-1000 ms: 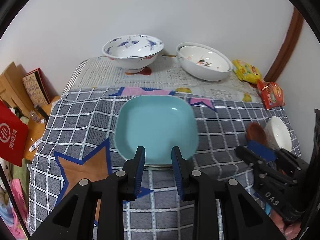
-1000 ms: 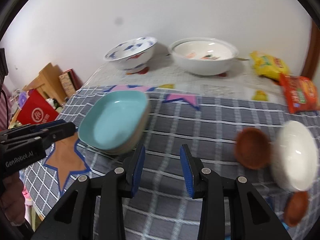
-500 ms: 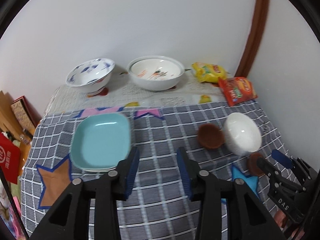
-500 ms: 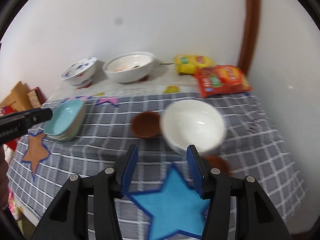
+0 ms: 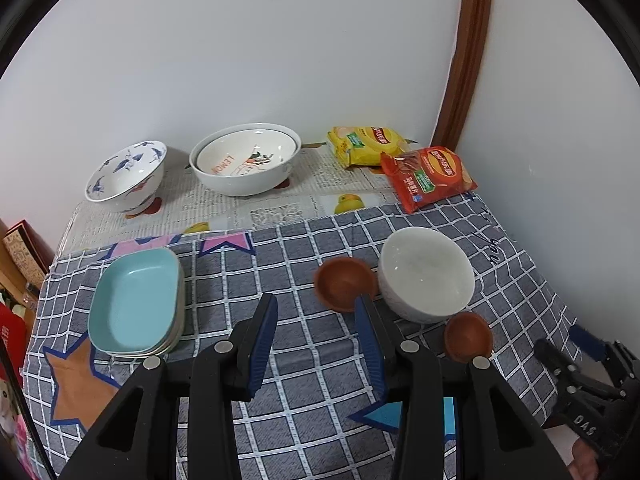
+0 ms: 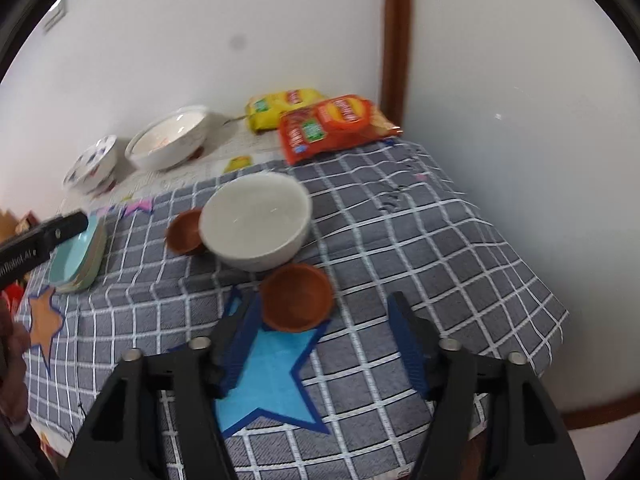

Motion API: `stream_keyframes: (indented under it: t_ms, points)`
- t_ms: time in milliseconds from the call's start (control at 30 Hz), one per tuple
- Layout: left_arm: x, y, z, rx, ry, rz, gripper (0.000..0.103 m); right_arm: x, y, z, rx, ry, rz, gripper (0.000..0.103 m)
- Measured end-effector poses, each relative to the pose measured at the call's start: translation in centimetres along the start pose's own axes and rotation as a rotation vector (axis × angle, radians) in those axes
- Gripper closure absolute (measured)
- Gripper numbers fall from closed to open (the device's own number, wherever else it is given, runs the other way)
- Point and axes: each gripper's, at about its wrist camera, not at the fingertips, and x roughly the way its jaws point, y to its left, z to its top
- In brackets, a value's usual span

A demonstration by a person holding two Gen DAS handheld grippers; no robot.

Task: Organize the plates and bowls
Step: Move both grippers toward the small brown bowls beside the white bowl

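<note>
My left claw hangs released above the grey checked cloth covering the worktop, nothing between its blue pads. My right claw is spread wide too, gripping nothing, over a blue star patch on that cloth.

Counting from the left claw: one stack of square turquoise plates lies ahead to its left; I can't tell how many plates are in it. Ahead to its right sits one plain white round bowl, with two small brown round bowls, one touching the white bowl's left side, the other just beside its near edge.

From the right claw, that nearer brown bowl sits just ahead between the fingers, closer to the left one, and the white bowl lies just beyond it.

Well beyond both claws, by the wall, stand two large bowls on a newspaper-print mat: one blue-patterned white bowl and one wide white bowl with a printed inside. Right of them lie two snack bags, one yellow and one red.
</note>
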Motion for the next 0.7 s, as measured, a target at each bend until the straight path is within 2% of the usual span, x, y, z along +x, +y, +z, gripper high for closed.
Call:
stream_keyframes:
  t_ms: [67,133,200,267,367,467,600,700]
  points:
    - [0.2,-0.2,0.1,-0.001,0.003,-0.002,0.065,-0.2,-0.8,-0.1,0.017,-0.049,0.005,0.027]
    - [0.6,-0.3,0.2,-0.001,0.023,-0.023,0.065,-0.3,-1.6,-0.2,0.019,-0.08,0.018,0.026]
    - [1.1,-0.3,0.3,0.0,0.029,-0.015,0.065,-0.1,-1.8,-0.1,-0.005,-0.082,0.04,0.026]
    - [1.8,-0.2,0.3,0.002,0.047,-0.018,0.065,0.5,-1.8,-0.1,-0.011,-0.088,0.023,0.026]
    - [2.7,-0.1,0.3,-0.006,0.068,-0.025,0.065,1.8,-1.6,-0.3,-0.014,-0.059,0.037,0.027]
    - [3.9,0.2,0.3,-0.009,0.087,-0.019,0.065,3.6,-1.3,-0.6,-0.016,-0.007,0.081,0.031]
    - [5.5,0.8,0.3,-0.025,0.116,-0.024,0.065,5.7,-1.1,-1.0,-0.024,0.031,0.048,0.031]
    - [7.1,1.2,0.2,-0.04,0.137,-0.021,0.065,7.2,-1.2,-1.2,0.003,0.062,0.067,0.031]
